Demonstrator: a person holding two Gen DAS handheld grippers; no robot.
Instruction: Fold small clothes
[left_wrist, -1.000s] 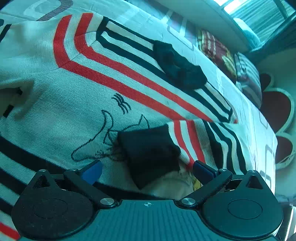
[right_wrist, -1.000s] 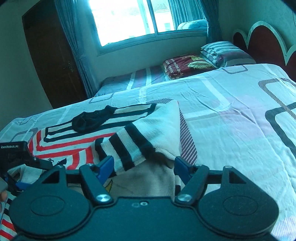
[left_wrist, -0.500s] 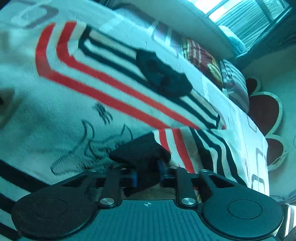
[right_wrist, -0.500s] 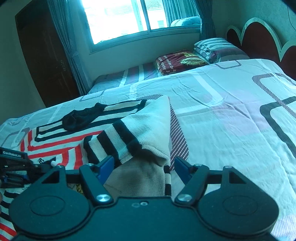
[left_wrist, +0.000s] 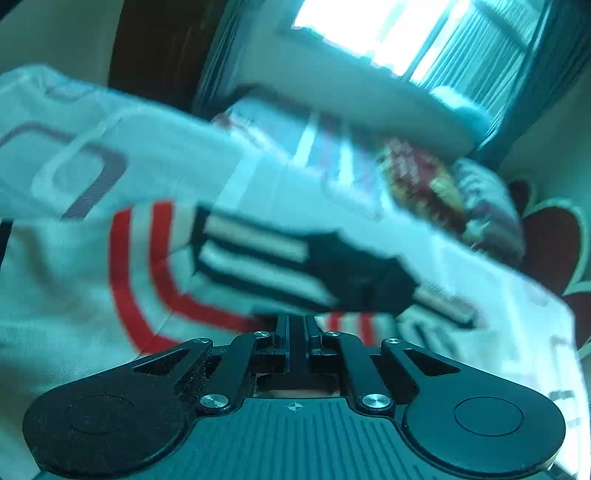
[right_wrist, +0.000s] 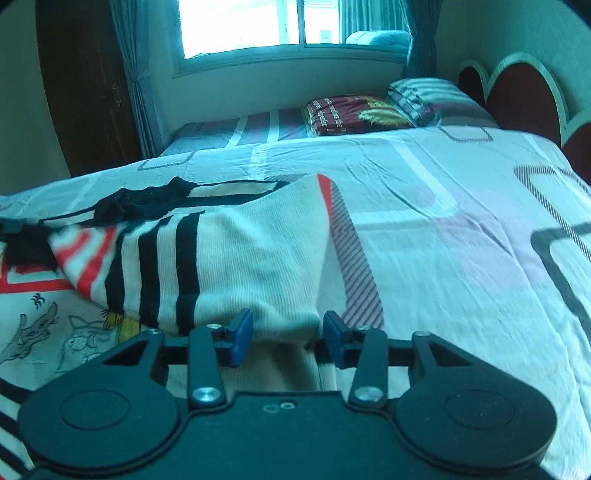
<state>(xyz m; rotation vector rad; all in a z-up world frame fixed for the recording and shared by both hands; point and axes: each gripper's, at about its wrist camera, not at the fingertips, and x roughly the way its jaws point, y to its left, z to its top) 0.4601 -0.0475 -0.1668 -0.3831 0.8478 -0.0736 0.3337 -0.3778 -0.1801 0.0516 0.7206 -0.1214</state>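
A cream knit sweater with red and black stripes lies spread on the bed, blurred in the left wrist view. A small black garment rests on its far part. My left gripper is shut. In the right wrist view it appears at the far left with the sleeve's black cuff hanging from it, raised off the bed. My right gripper is closing on a cream fold of the sweater, and both blue pads touch the cloth.
The patterned bedsheet stretches to the right. A dark red pillow and a striped pillow lie at the far end by the scalloped headboard. A window and a dark wooden door stand behind.
My left gripper shut on the black cuff and lifted it, swinging its view up toward the window. My right gripper sank over the folded sleeve and its jaws narrowed around the cream cloth.
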